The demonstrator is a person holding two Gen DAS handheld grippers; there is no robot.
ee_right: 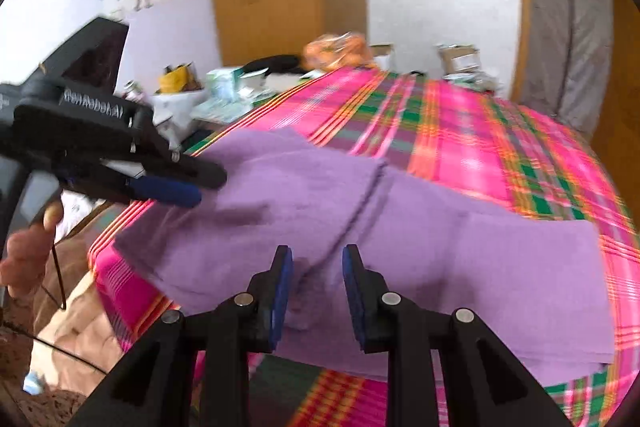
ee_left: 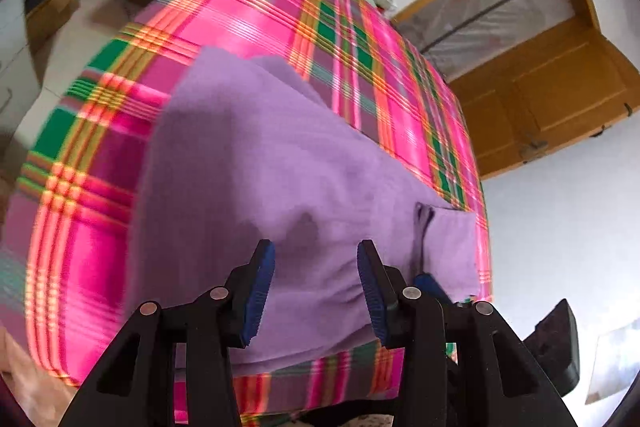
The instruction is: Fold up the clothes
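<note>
On the plaid-covered desk (ee_right: 500, 155), a purple garment (ee_right: 400, 227) was found spread out. Both the left gripper (ee_left: 316, 283) and right gripper (ee_right: 317, 291) were held wide, empty. Soft, limp cloth was judged best taken at an edge.

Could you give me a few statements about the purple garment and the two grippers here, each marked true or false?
1. The purple garment lies on a plaid pink and green cloth. True.
2. The left gripper is shut on the garment. False: its jaws stand apart with nothing between them but the garment below.
3. The right gripper is open above the garment. True.
4. The garment is folded into a small neat square. False: it lies spread wide with creases and loose layers.
5. A cluttered table with boxes stands beyond the far edge of the plaid cloth. True.
</note>
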